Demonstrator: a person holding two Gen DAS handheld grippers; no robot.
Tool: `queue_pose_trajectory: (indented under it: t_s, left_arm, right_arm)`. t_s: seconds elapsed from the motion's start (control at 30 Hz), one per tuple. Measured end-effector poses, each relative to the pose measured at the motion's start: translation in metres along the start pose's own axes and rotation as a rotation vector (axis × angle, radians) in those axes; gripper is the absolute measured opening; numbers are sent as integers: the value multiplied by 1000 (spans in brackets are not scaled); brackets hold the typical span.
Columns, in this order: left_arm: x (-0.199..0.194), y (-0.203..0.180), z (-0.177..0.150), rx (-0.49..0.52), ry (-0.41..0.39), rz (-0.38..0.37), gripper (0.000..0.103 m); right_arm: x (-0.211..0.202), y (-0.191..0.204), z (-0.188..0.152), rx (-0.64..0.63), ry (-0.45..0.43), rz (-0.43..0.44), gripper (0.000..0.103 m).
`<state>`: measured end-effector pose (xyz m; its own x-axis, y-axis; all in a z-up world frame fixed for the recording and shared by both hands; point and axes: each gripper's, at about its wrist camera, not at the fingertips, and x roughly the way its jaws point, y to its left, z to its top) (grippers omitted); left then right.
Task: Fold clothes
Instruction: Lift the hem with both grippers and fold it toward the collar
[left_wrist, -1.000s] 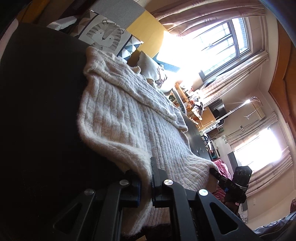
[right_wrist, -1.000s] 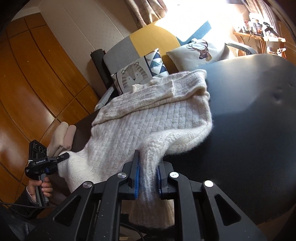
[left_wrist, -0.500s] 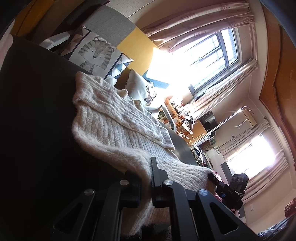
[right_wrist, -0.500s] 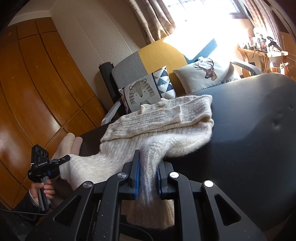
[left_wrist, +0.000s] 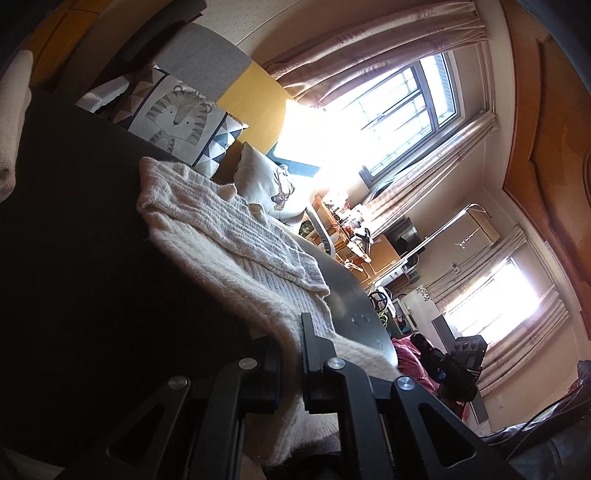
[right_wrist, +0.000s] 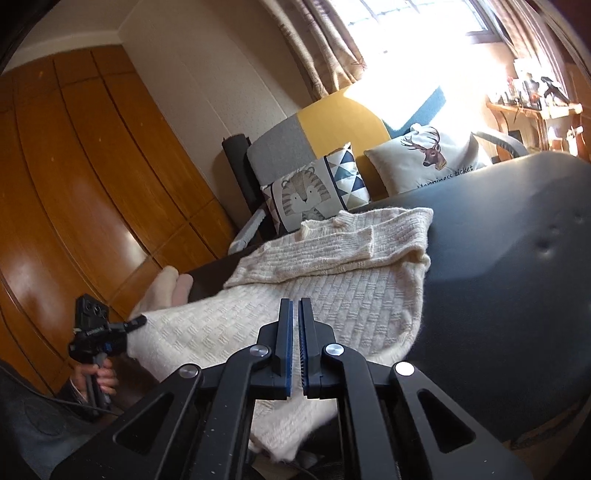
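Pinching the cream knit sweater (left_wrist: 236, 266) at its near hem, the left tongs (left_wrist: 291, 354) angle downward over the dark worktop (left_wrist: 92, 258). The right tongs (right_wrist: 295, 332) are closed and empty above the sweater. Sofa cushions (right_wrist: 314, 192) sit behind; glare whitens the window (left_wrist: 402, 110).

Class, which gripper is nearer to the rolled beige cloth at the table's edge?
Left. The left gripper, clamped on a corner of the sweater, is just in front of the rolled beige cloth. The right gripper is further away, across the sweater's near edge.
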<state>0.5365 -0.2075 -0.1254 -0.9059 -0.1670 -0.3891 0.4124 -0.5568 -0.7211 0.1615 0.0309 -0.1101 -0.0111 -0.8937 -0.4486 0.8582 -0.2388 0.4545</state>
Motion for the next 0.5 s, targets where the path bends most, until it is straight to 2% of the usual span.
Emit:
queue_pose_trajectory:
  t_s: [0.03,0.1,0.3,0.43,0.47,0.5]
  left_arm:
    - [1,-1,-1,7,6,6,6]
    - [5,3,-1,-4,12,10,6]
    - [9,11,-5,-28,23,20,6]
    - [5,12,-4,-24,18,27,6]
    - [5,13,-4,-26,17,28,6]
    - [4,14,-4,-27,17,29,6]
  right_arm:
    - [4,-7,-3,13,15,-24,6]
    - [11,-23,-12,49,49,-72,20]
    - [41,-54,-52,23,217,-263,24]
    - [55,-60,-75,1,294,-273,24]
    - [59,-62,-79,3,307,-276,28]
    - [61,-63,-83,4,311,-276,37]
